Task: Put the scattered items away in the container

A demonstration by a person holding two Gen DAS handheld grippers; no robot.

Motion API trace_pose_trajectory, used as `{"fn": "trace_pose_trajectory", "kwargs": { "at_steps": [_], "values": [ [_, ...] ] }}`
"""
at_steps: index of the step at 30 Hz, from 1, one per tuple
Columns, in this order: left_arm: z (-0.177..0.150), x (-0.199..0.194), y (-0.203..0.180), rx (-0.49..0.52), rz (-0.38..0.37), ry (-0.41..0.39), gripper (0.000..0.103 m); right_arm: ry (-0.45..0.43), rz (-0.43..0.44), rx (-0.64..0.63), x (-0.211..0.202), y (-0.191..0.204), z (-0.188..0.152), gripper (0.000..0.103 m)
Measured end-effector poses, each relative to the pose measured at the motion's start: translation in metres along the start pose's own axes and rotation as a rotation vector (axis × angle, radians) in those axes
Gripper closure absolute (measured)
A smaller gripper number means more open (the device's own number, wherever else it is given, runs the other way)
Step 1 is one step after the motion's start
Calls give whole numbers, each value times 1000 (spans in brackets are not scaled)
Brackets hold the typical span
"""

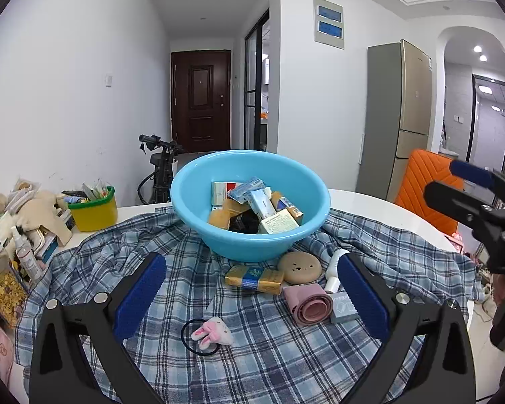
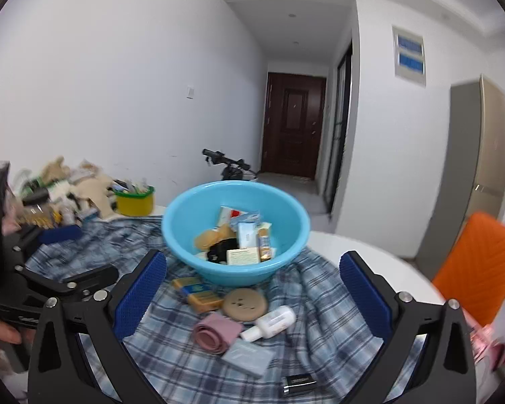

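Observation:
A light blue basin [image 1: 198,202] [image 2: 286,215] holds several small boxes and packets on a blue plaid cloth [image 1: 269,353]. In front of it lie a yellow-blue box [image 1: 254,279] [image 2: 197,292], a round tan case [image 1: 299,267] [image 2: 245,304], a pink roll [image 1: 308,303] [image 2: 217,332], a white bottle [image 1: 333,271] [image 2: 272,321], a grey packet [image 1: 344,307] [image 2: 249,357], a bunny hair tie [image 1: 210,334] and a small black item [image 2: 299,382]. My left gripper [image 1: 250,298] is open above the cloth. My right gripper [image 2: 252,298] is open over the items; it also shows at the right of the left wrist view [image 1: 478,198].
A yellow-green tub [image 1: 92,210] [image 2: 134,200], plush toys [image 1: 33,215], a spray bottle [image 1: 25,256] and a jar [image 1: 1,289] crowd the table's left. An orange chair [image 1: 427,188] [image 2: 474,269] stands at right. A scooter [image 1: 160,168] is behind the table.

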State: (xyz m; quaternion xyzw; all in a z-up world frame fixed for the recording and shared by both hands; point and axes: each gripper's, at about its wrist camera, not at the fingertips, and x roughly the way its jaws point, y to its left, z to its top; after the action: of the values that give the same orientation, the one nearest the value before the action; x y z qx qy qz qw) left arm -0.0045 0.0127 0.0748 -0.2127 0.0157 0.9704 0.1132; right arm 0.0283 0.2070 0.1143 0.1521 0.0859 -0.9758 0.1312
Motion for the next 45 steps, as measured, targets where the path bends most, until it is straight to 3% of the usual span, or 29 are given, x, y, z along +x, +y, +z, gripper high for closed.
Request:
{"fn": "trace_pose_trajectory", "kwargs": {
  "at_steps": [9, 24, 33, 41, 45],
  "values": [
    [2, -4, 7, -23, 26, -32, 0, 0, 1, 59, 5, -8, -4, 1],
    [-41, 25, 10, -69, 46, 57, 0, 117, 5, 120, 32, -5, -57, 1],
    [-59, 34, 17, -95, 74, 37, 0, 34, -36, 113, 32, -2, -77, 1],
    [-67, 29, 12, -74, 86, -78, 0, -76, -64, 113, 32, -1, -90, 1],
    [-67, 25, 12, -71, 98, -125, 0, -87, -49, 100, 35, 4, -94, 1]
  ]
}}
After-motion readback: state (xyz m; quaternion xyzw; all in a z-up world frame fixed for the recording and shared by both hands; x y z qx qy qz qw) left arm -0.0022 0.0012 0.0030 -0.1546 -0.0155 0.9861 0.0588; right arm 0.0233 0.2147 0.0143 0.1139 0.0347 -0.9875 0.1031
